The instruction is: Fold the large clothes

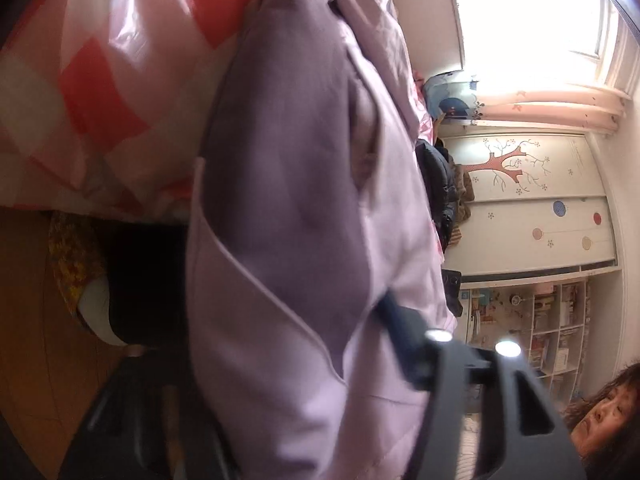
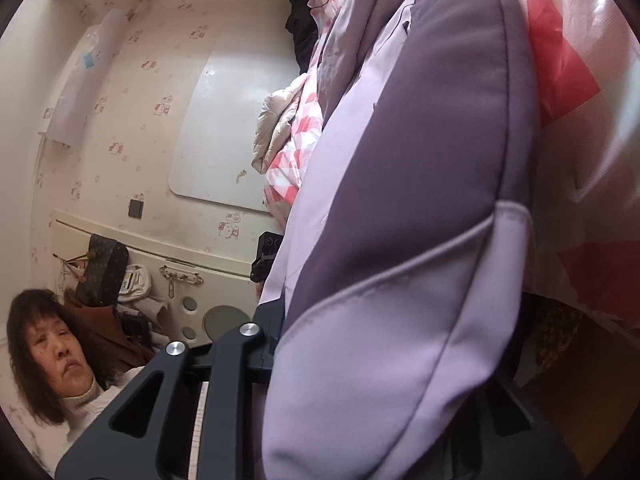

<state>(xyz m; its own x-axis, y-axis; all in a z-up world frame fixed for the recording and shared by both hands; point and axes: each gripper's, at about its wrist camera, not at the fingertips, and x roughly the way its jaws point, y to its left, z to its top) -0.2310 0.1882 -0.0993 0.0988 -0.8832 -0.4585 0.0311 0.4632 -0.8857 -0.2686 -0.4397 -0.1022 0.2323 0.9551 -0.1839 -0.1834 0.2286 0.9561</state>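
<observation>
A padded jacket in pale lilac and darker purple (image 1: 304, 208) fills the middle of the left wrist view and hangs down over the bed edge. My left gripper (image 1: 384, 312) is shut on the jacket, one dark finger (image 1: 404, 320) showing at the cloth's right side. The same jacket (image 2: 400, 216) fills the right wrist view. My right gripper (image 2: 280, 336) is shut on the jacket, with cloth draped between and over its fingers (image 2: 272, 320). Both fingertips are hidden by fabric.
A pink, red and white checked bedcover (image 1: 104, 92) lies behind the jacket, also in the right wrist view (image 2: 580, 80). Wooden floor (image 1: 28, 320) lies below. A wardrobe (image 1: 540, 208), shelves (image 1: 540, 328), a dark coat (image 1: 436, 184), wall (image 2: 132, 128) and the person (image 2: 52, 352) are around.
</observation>
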